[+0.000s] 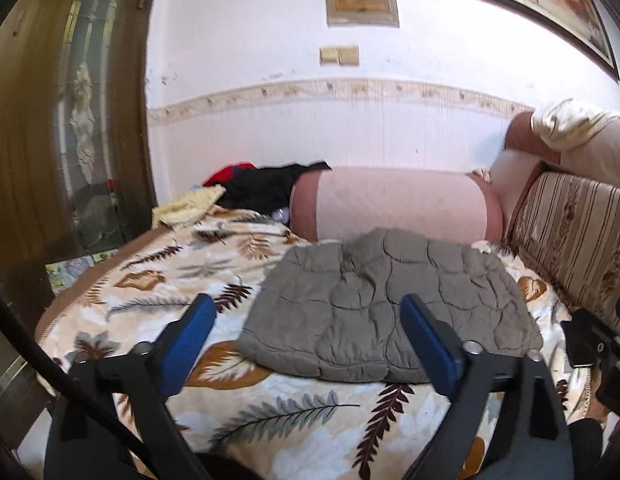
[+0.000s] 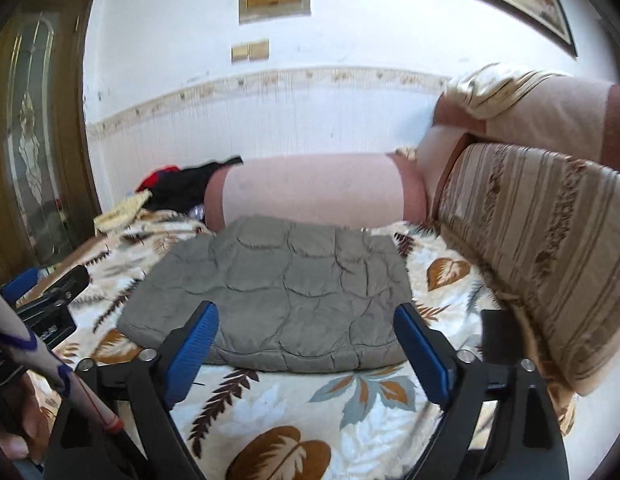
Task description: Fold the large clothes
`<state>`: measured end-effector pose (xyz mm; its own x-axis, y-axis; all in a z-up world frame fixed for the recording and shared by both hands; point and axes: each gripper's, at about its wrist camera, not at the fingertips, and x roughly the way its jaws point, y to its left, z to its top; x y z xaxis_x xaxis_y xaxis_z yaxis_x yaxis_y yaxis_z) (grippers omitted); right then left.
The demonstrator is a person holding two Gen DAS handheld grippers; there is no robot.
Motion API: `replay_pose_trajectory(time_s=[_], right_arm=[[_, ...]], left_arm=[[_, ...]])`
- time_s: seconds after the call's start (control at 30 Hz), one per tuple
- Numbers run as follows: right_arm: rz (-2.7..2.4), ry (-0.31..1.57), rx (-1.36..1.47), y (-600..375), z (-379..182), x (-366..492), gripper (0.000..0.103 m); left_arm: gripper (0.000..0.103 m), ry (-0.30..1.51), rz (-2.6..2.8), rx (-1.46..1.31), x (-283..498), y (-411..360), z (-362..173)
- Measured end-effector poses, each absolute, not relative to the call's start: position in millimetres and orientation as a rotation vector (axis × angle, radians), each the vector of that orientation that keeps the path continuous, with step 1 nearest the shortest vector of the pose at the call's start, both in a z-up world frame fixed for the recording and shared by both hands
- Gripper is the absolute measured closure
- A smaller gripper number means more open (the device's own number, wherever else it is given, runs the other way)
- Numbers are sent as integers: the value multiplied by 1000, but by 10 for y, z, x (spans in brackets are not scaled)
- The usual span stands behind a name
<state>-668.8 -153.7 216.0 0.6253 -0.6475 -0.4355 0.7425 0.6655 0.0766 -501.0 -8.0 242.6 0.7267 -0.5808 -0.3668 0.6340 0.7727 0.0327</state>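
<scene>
free: bedspread [image 2: 269, 400] front | blocked: bolster [image 2: 314, 192] behind, cushion [image 2: 542, 260] right

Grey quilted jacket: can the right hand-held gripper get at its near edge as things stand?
Probably yes. The right hand-held gripper is open just short of the grey quilted jacket, and nothing lies between them on the leaf-print blanket.

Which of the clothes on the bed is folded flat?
The grey quilted jacket, lying nearest the grippers; the black, red and yellow garments are crumpled by the wall.
</scene>
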Motion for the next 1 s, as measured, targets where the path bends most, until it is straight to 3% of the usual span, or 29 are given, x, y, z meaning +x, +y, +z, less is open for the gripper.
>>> replay_pose_trajectory(time_s=[0.1,1.0], right_arm=[[-783,364,281,-1300,2217,-6787,3],[-776,483,178,-1074,1834,-6522,0]], left_arm=[[0,330,-645,162,-5177,106,2509],[0,451,-556,328,-4970,-24,1980]])
